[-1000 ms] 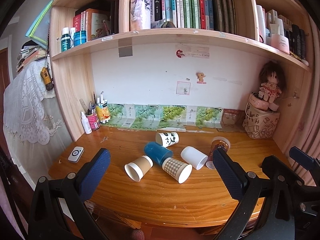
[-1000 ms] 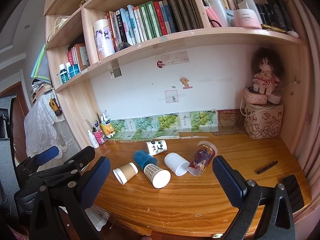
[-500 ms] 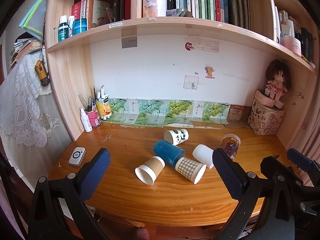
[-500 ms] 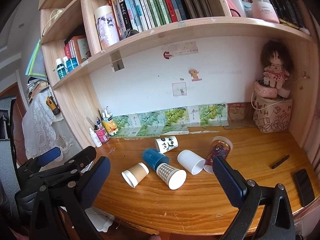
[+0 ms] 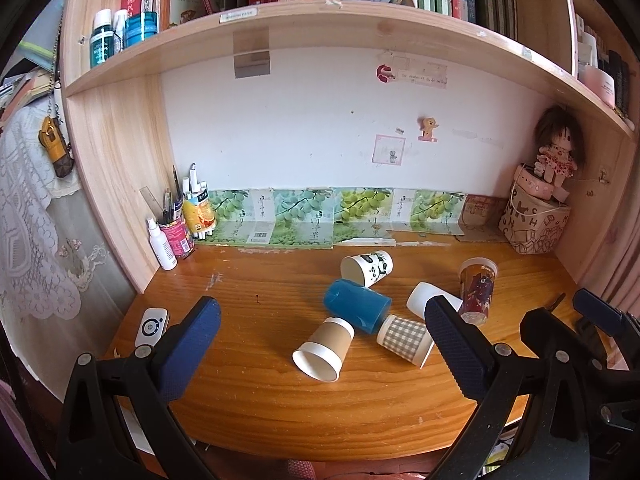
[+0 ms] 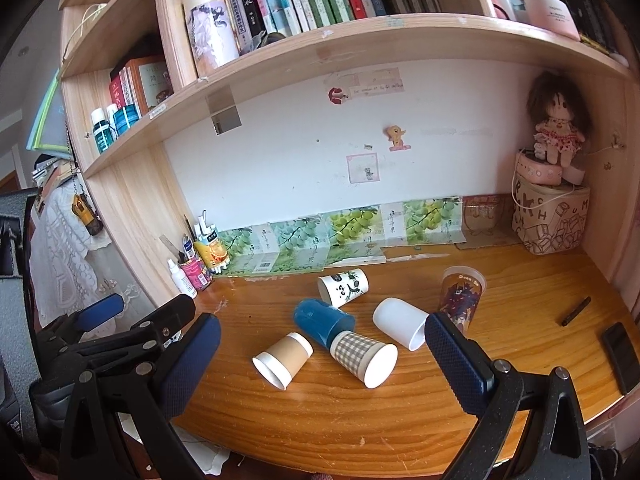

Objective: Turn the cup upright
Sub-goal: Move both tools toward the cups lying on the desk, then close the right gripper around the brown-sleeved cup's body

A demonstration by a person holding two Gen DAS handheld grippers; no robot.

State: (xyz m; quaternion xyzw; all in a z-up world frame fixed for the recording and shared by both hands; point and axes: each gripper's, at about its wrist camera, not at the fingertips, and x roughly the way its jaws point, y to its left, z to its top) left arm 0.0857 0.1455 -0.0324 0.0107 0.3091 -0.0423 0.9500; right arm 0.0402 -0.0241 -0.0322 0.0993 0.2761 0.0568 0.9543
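Several paper cups lie on their sides on the wooden desk (image 5: 256, 392): a brown cup (image 5: 324, 349) (image 6: 283, 359), a blue cup (image 5: 356, 306) (image 6: 323, 320), a checked cup (image 5: 405, 339) (image 6: 364, 355), a white cup (image 5: 424, 304) (image 6: 401, 322) and a panda cup (image 5: 367, 268) (image 6: 343, 287). A dark printed cup (image 5: 476, 290) (image 6: 460, 298) stands upside down. My left gripper (image 5: 322, 350) and right gripper (image 6: 322, 354) are both open and empty, held short of the cups above the desk's front edge.
A pen holder with bottles (image 5: 176, 232) stands at the back left. A patterned bag with a doll (image 5: 534, 220) stands at the back right. A white remote (image 5: 151, 324) lies at the left, a black phone (image 6: 622, 356) and a dark pen (image 6: 575, 311) at the right. A shelf (image 6: 360, 40) hangs overhead.
Both grippers have moved forward toward the desk; the cups appear larger and nearer. The cups have not moved. Both grippers stay open.
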